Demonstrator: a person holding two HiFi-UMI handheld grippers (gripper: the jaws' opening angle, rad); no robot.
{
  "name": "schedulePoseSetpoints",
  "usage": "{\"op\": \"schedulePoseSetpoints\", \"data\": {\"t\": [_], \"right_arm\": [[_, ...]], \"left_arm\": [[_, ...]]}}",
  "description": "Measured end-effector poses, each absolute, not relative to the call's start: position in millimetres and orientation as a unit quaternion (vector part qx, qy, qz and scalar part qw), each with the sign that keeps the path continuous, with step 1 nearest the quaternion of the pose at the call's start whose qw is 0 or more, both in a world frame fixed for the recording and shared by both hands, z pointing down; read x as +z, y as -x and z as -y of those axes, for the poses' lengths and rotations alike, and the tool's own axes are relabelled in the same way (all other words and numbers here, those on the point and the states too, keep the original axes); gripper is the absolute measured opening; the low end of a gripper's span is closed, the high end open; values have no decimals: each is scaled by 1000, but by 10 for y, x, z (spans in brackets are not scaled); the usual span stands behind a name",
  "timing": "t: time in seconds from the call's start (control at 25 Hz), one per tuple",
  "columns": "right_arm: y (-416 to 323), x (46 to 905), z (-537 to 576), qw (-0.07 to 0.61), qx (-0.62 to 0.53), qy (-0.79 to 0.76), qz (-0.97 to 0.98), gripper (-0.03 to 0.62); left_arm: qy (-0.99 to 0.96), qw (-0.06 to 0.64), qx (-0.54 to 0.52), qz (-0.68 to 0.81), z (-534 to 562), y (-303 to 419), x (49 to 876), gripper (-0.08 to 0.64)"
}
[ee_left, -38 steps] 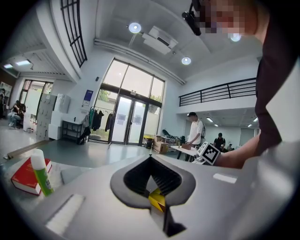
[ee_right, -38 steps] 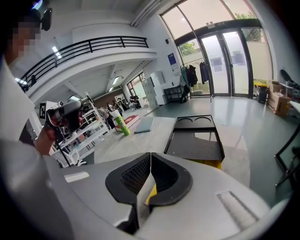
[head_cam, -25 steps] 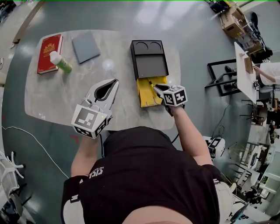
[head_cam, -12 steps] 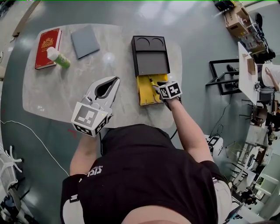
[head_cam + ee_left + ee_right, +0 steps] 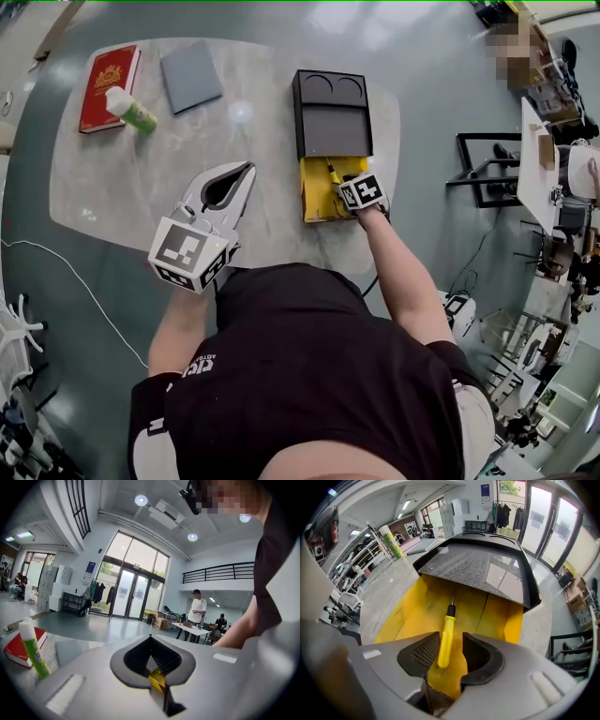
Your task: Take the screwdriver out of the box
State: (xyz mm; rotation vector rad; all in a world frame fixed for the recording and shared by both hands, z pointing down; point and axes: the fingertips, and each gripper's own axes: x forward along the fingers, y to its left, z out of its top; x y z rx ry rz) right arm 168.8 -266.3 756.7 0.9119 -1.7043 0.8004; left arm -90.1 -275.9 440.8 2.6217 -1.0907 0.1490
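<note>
**Head view:** The right gripper dips into the yellow drawer, which is slid out at 6 o'clock of 1 black box on the table. The left gripper hovers at the box's 9 o'clock. At the table's 10 o'clock lie 1 book, 1 glue stick and 1 grey pad.

**Left gripper view:** Its jaws are together, with nothing in them.

**Right gripper view:** Its jaws have just been opening. They straddle the yellow handle of 1 screwdriver without pressing on it. The screwdriver lies in the drawer, tip toward 12 o'clock. The step in hand looks like the reach. The next move likely calls for closing on the handle, then lifting it clear of the lid's overhang.
</note>
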Motion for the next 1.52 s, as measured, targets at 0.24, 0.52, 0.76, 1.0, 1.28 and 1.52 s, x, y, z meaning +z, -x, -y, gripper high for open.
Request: {"op": "schedulePoseSetpoints", "data": {"t": [0.24, 0.52, 0.76, 1.0, 1.28, 1.52], "right_arm": [[-1671, 7610, 2680, 526, 304, -381, 697, 161], [-1599, 7572, 2638, 543, 272, -381, 697, 83], [-1633, 7417, 2541, 522, 273, -406, 699, 83], [-1627, 7120, 2368, 500, 257, -427, 708, 83], [-1390, 6631, 2251, 454, 236, -441, 737, 83], [-1112, 6167, 2279, 399, 209, -444, 774, 83]], "left_arm": [[-905, 153, 60, 393, 2695, 1036, 4422, 2], [-900, 150, 63, 405, 2568, 1201, 4361, 2], [-900, 136, 59, 410, 2399, 1402, 4254, 2], [-903, 124, 48, 410, 2134, 1584, 4148, 2], [-910, 117, 39, 396, 1829, 1720, 4071, 2], [-905, 114, 32, 409, 1690, 1836, 4040, 2]]}}
